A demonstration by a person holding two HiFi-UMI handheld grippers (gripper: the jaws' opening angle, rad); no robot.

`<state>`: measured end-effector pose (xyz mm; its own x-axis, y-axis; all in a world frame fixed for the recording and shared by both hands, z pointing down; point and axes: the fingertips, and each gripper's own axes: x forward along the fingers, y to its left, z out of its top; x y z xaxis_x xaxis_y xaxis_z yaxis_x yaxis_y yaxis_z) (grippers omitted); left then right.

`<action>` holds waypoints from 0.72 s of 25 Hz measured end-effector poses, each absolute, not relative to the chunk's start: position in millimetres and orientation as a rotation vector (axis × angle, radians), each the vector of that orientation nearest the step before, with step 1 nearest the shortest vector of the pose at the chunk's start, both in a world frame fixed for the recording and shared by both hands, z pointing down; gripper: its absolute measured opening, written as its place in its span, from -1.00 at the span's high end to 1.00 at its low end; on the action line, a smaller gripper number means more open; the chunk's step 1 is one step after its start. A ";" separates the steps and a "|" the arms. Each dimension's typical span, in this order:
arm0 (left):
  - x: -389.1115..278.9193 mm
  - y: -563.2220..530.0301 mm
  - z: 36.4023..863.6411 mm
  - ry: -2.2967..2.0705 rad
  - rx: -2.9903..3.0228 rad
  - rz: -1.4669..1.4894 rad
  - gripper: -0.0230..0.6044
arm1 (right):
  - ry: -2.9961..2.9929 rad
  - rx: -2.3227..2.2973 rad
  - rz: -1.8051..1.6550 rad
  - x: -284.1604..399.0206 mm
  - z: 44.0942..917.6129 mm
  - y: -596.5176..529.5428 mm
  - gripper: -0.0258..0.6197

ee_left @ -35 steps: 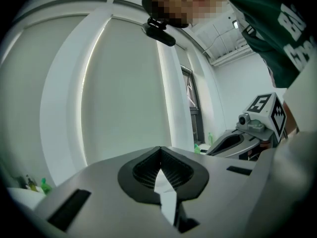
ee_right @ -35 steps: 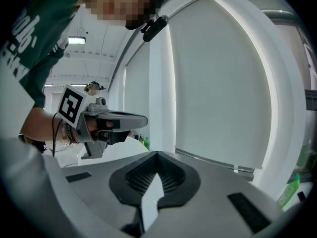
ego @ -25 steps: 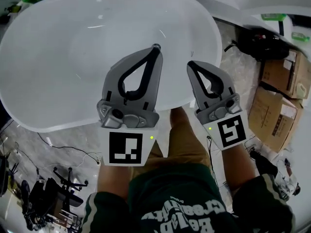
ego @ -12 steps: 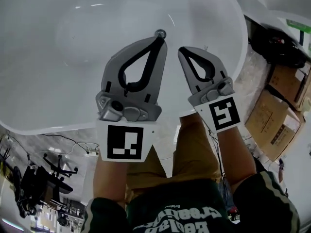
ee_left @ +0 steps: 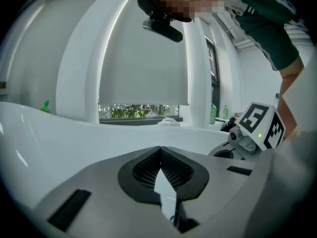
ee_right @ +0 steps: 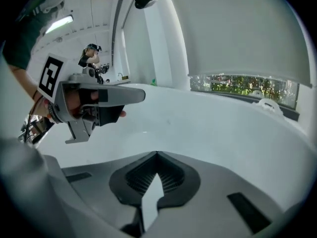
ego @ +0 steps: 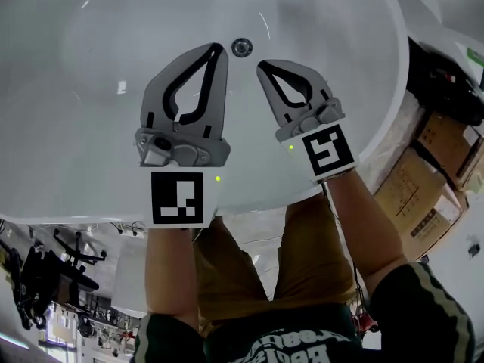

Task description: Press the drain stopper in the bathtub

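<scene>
- The drain stopper [ego: 241, 48] lies in the bottom of the bathtub [ego: 91, 127], in the upper middle of the head view. It is small and round with a dark ring, and nothing touches it.
- Our left tool [ego: 218, 49] is clenched on nothing, with its jaw tips met. Its tip lies just beside the stopper, to the stopper's left in the frame.
- Our right tool [ego: 262, 66] is likewise clenched and empty, its tip just below and right of the stopper.
- We judge the press not yet made: both tools reach into the bathtub and are near, but neither rests on the stopper. What is left is to bring one closed tip over it and push down.
- Cardboard boxes [ego: 423, 195] stand outside the bathtub at the right edge.
</scene>
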<state>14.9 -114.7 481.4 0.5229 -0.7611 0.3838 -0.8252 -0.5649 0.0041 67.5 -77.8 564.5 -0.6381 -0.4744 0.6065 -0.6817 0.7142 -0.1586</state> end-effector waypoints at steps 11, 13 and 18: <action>5.7 -118.3 531.1 -1.382 2.551 0.577 0.91 | -2.244 0.787 0.563 71.5 692.5 -76.9 0.89; -2.3 -117.8 540.9 -1.383 2.533 0.574 0.90 | -2.213 0.757 0.582 66.0 717.7 -75.3 0.89; -11.6 -116.8 552.5 -1.359 2.527 0.567 0.90 | -2.127 0.698 0.605 60.5 769.9 -73.5 0.89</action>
